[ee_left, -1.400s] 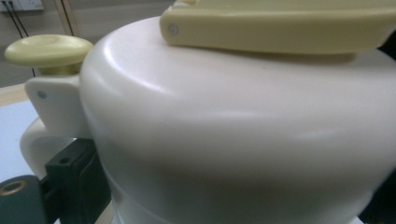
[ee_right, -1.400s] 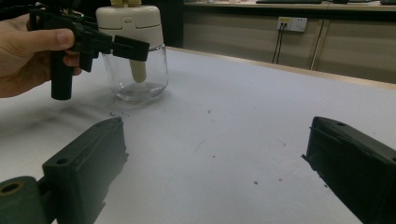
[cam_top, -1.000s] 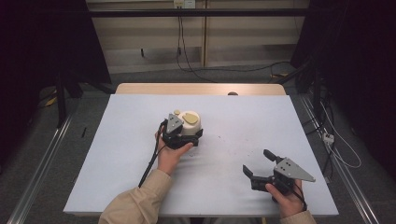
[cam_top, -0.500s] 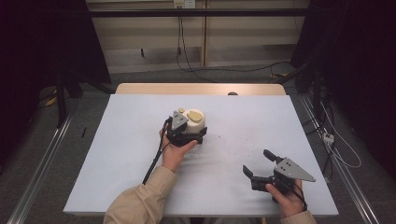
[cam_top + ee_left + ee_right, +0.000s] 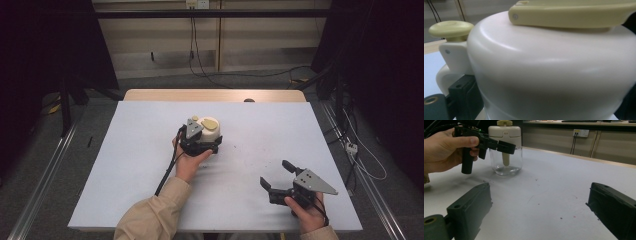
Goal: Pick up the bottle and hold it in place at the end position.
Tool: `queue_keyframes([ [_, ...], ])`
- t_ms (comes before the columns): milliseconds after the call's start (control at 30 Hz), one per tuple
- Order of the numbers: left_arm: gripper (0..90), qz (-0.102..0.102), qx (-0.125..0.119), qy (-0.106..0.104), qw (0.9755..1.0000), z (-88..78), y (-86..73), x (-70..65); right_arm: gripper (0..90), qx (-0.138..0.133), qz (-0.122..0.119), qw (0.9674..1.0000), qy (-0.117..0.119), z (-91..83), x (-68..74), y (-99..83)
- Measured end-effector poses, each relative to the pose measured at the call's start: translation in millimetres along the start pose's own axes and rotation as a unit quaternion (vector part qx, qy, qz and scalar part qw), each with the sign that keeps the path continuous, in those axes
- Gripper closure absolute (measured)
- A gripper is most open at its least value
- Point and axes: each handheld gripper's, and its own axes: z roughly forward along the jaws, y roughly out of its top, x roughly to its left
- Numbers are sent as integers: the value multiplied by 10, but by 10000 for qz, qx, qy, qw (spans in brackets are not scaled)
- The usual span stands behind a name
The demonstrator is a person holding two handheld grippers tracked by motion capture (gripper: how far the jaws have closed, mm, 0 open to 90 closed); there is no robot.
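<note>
A glass jar (image 5: pixel 212 134) with a cream lid and a yellowish flip tab stands upright on the white table (image 5: pixel 125 165), a little left of centre. My left gripper (image 5: pixel 209 142) is open, with its jaws on either side of the jar at lid height. In the left gripper view the cream lid (image 5: pixel 549 62) is very close, between the jaws. The right gripper view shows the jar (image 5: pixel 505 160) and the left gripper (image 5: pixel 502 145) at the far left, held by a hand. My right gripper (image 5: pixel 275 172) rests open near the front right, with nothing between its jaws (image 5: pixel 539 202).
A bare wooden strip (image 5: pixel 215 95) runs along the table's far edge. Cables lie on the floor beyond it and to the right. Small dark specks dot the table between the two grippers.
My left gripper has edged slightly right, closing in around the jar. The right gripper has stayed where it was.
</note>
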Motion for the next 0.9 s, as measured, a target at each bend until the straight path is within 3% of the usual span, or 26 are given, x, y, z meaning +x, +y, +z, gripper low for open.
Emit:
queue_keyframes([
  [533, 54, 80, 44, 12, 10000, 84, 12, -53, 43, 0, 4, 10000, -13, -8, -9, 3],
  [667, 54, -14, -5, 21, 10000, 94, 10, -53, 43, -7, 8, 10000, -12, -6, -8, 3],
  [900, 54, 103, -12, 6, 9999, 96, 6, -51, 43, 4, -2, 10000, -4, -1, -7, 0],
])
